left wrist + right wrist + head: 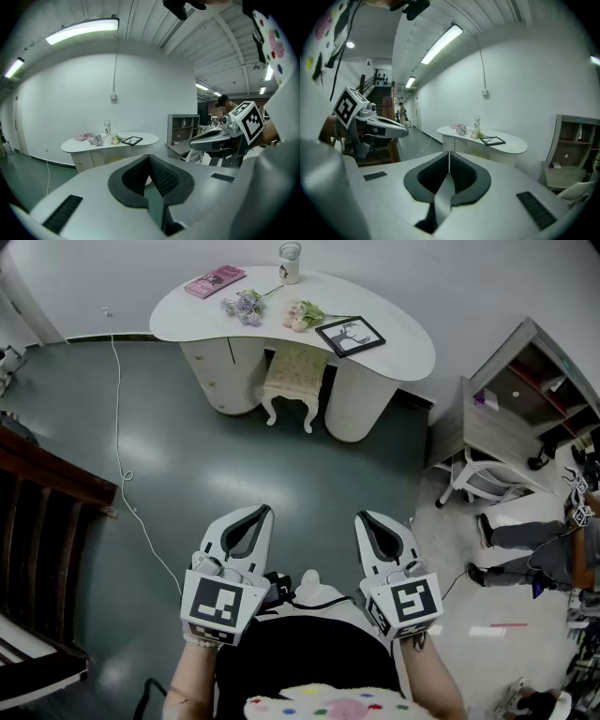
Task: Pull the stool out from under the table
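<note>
L gripper: pressed shut, empty | R gripper: pressed shut, empty | stool: at 12 o'clock, tucked under table, well apart from both | on top: flowers, pic frame

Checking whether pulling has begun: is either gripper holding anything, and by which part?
Nothing. Left gripper and right gripper are shut, empty, away from the stool.
</note>
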`<state>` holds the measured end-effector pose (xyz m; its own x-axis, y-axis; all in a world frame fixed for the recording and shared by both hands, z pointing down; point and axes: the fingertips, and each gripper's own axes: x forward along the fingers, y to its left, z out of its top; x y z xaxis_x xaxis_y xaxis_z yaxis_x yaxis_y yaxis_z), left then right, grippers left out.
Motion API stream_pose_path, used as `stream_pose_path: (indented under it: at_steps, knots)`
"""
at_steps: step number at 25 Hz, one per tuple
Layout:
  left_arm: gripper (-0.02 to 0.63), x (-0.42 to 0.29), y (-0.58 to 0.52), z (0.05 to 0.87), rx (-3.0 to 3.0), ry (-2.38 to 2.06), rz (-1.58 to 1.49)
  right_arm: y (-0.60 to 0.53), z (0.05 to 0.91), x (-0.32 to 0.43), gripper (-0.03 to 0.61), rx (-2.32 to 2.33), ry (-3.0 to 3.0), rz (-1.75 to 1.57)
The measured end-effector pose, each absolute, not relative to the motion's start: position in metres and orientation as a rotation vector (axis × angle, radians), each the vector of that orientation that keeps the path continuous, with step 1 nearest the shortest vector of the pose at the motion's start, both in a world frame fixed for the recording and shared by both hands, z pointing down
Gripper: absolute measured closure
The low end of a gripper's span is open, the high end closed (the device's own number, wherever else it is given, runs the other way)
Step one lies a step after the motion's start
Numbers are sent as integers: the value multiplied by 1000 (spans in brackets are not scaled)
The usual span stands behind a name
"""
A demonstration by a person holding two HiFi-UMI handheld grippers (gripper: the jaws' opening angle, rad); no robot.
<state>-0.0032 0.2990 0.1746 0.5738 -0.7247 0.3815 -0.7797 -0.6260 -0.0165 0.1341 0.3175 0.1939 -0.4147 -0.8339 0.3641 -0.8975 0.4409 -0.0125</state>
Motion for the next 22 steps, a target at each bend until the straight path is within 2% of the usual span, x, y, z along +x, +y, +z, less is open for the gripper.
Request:
stream_pose_path:
  at_steps: [22]
  knots:
    - [598,10,302,177,2597,-1337,531,323,202,141,538,1381,-2438,312]
